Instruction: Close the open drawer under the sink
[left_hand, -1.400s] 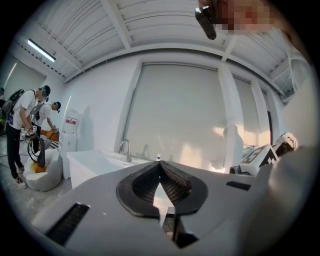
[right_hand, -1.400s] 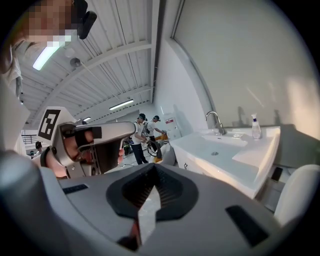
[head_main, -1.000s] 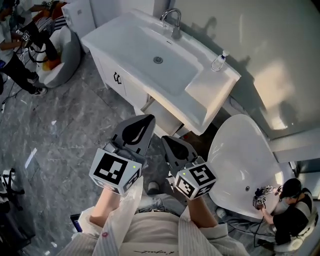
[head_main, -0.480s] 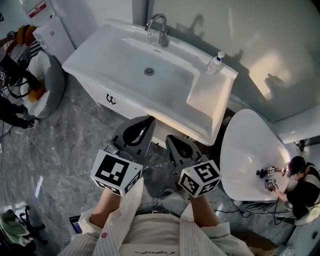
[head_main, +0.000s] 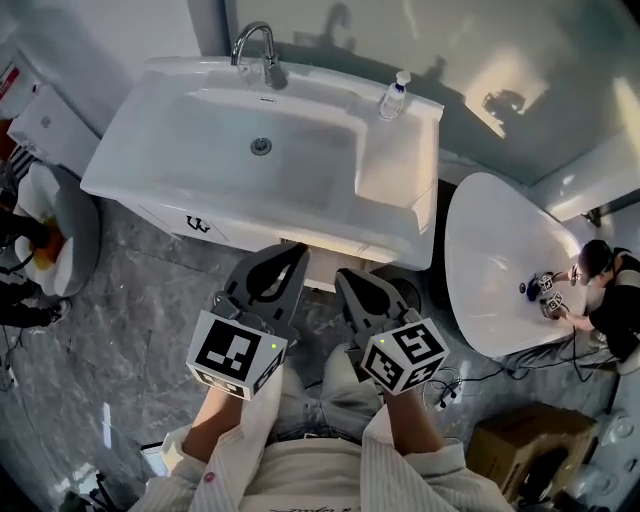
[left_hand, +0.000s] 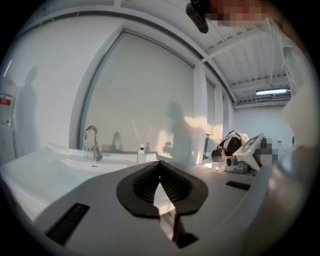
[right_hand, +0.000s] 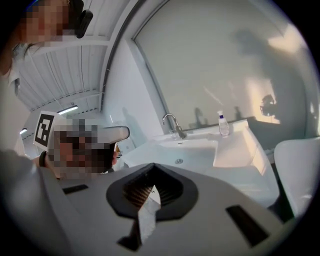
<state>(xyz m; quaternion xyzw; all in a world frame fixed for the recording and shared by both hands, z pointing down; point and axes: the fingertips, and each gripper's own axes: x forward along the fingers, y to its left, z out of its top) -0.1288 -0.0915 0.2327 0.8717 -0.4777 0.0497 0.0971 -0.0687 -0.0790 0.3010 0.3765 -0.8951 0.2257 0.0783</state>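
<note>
Grey marbled floor tiles (head_main: 120, 300) ran beneath a pale, smooth wall (head_main: 330, 40), where a warm patch of sunlight (head_main: 500, 105) fell among soft shadows. A white oval table (head_main: 490, 260) stood at the right, with a cardboard box (head_main: 520, 445) near it on the floor and a grey beanbag chair (head_main: 85, 235) at the left. Overhead, a strip light (left_hand: 270, 92) glowed under a ribbed white ceiling (left_hand: 240, 55).

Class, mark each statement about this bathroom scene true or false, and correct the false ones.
1. The bottle stands on the sink ledge, right of the basin. True.
2. The left gripper is holding the bottle. False: its jaws are together on nothing, well in front of the sink.
3. The faucet sits at the sink's back edge. True.
4. The right gripper has its jaws wide apart. False: they are closed, with nothing between them.
</note>
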